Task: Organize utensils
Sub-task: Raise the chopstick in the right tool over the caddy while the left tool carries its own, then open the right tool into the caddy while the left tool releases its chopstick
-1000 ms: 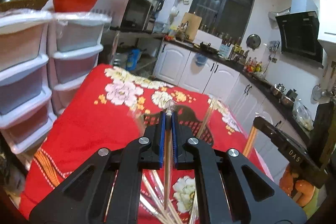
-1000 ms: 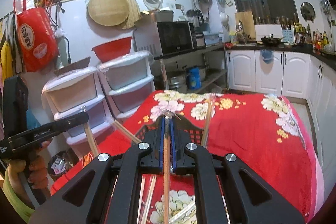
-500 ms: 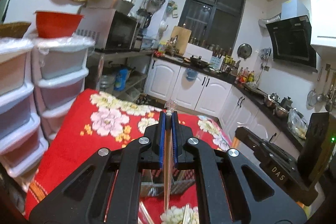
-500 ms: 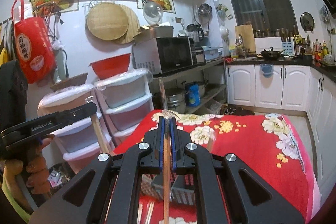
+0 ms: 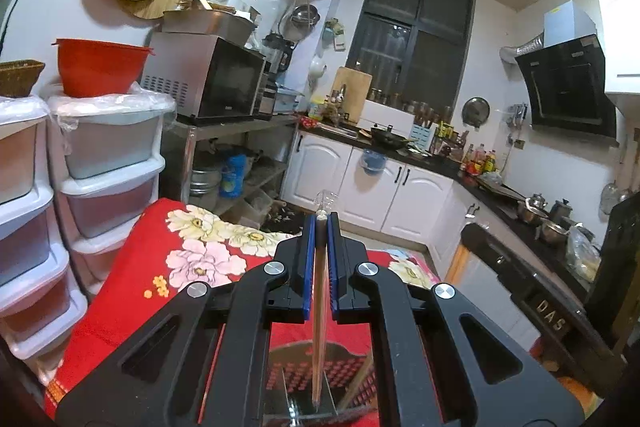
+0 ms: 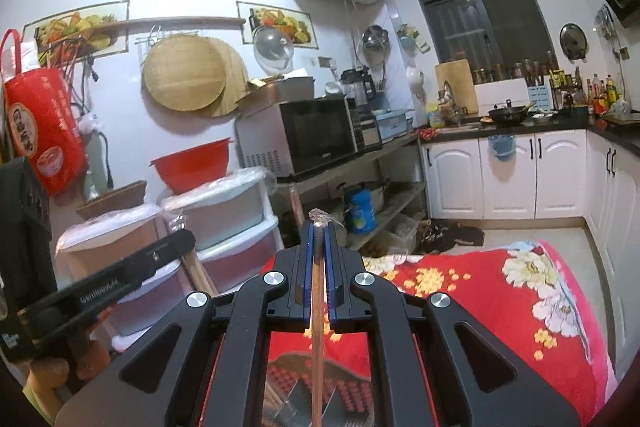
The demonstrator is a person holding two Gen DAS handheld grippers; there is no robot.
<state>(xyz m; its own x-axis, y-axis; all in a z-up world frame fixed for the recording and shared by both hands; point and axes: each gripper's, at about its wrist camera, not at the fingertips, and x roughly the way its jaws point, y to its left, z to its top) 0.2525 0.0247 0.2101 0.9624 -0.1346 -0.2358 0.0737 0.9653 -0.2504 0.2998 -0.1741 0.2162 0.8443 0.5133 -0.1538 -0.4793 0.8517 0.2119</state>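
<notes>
My left gripper [image 5: 320, 223] is shut on a thin chopstick [image 5: 319, 327] that hangs down between its blue pads, its lower tip over a perforated metal utensil holder [image 5: 352, 379] on the red flowered cloth [image 5: 132, 291]. My right gripper [image 6: 318, 229] is shut on a wooden chopstick [image 6: 316, 347] that also points down over the same holder [image 6: 352, 383]. Each gripper shows in the other's view, the right one [image 5: 532, 299] at the right and the left one [image 6: 112, 283] at the left, with chopstick wood below its jaws. Both are raised well above the table.
White plastic drawer units [image 5: 108, 163] with a red basin [image 5: 98, 71] on top stand left of the table. A microwave [image 6: 304, 135] sits on a metal shelf behind. White kitchen cabinets [image 6: 504, 179] line the far wall. The table's far edge [image 6: 420, 259] drops to the floor.
Both grippers have risen and tilted up with their chopsticks. The table and holder have dropped to the bottom of both views, and more of the kitchen wall shows.
</notes>
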